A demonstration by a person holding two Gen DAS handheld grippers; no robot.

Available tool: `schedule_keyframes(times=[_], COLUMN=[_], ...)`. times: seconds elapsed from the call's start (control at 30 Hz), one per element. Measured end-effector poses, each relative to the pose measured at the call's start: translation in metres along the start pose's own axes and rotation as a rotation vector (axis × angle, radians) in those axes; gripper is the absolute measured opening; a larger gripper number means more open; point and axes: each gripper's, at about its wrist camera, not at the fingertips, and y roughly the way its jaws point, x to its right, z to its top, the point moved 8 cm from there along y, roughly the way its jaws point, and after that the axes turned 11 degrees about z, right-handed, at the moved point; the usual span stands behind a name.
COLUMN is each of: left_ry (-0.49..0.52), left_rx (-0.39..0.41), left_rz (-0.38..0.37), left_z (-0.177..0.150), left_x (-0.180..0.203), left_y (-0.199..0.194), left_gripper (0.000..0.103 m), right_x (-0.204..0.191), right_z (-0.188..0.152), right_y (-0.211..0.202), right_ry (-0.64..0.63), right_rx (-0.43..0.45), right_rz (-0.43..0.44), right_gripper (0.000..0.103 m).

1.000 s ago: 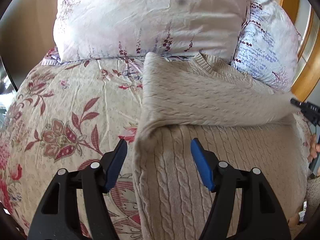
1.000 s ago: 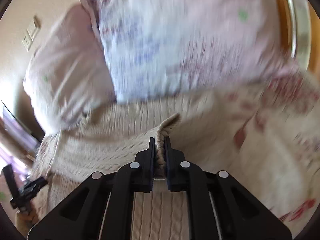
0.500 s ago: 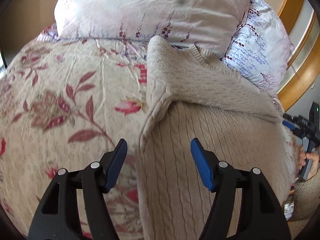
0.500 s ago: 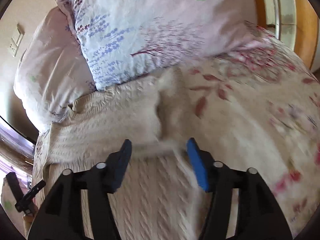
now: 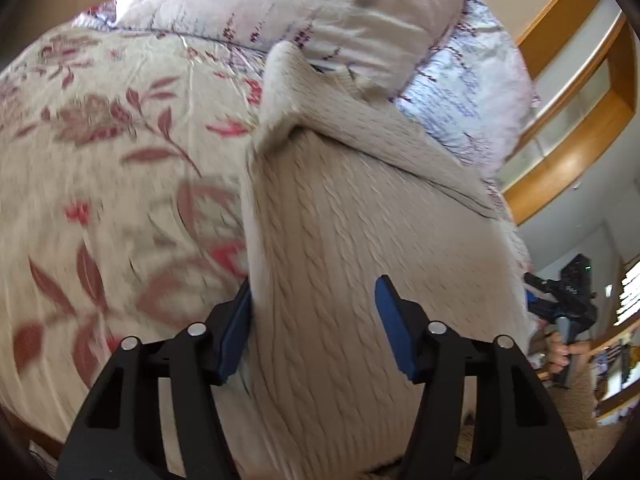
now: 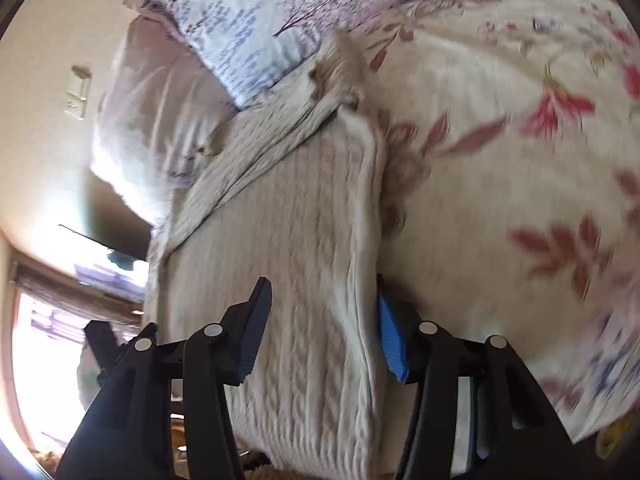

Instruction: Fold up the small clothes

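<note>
A beige cable-knit sweater (image 5: 352,240) lies on the floral bed cover, its sleeves folded across the chest near the pillows. My left gripper (image 5: 316,320) is open, its jaws astride the sweater's left edge near the hem. My right gripper (image 6: 320,320) is open too, its jaws astride the sweater's (image 6: 304,232) right edge near the hem. Neither gripper holds cloth. The right gripper also shows at the right edge of the left wrist view (image 5: 560,304).
The floral bed cover (image 5: 100,184) spreads to the left and, in the right wrist view (image 6: 520,160), to the right. Two pillows (image 5: 304,4) lie against the head end. A wooden headboard (image 5: 576,148) stands at the right.
My right gripper let go of the folded sleeve and opened. Both grippers drew back down the sweater to its lower side edges.
</note>
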Motion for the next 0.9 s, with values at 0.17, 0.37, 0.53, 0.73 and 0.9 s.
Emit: schedule_keyframes(times=[0.17, 0.37, 0.53, 0.73, 0.9], left_ry=[-0.036, -0.062, -0.061, -0.064, -0.05], left_rx=[-0.013, -0.03, -0.044, -0.05, -0.056], left_rz=[-0.073, -0.127, -0.143, -0.133, -0.089], left_z=[-0.025, -0.048, -0.062, -0.068, -0.071], left_x=[0.004, 0.009, 0.013, 0.013, 0.008], left_y=[-0.013, -0.026, -0.031, -0.032, -0.032], left_gripper=[0.049, 0.04, 0.035, 0.025, 0.009], right_x=[-0.008, -0.021, -0.025, -0.03, -0.036], right_z=[-0.03, -0.064, -0.083, -0.087, -0.085], right_y=[-0.006, -0.012, -0.012, -0.014, -0.013], right_ry=[0.027, 0.008, -0.028, -0.073, -0.119], right_rx=[-0.035, -0.06, -0.083, -0.079, -0.058], right_rz=[0.109, 0.202, 0.218, 0.219, 0.199], right_gripper=[0.04, 0.031, 0.023, 0.015, 0.01])
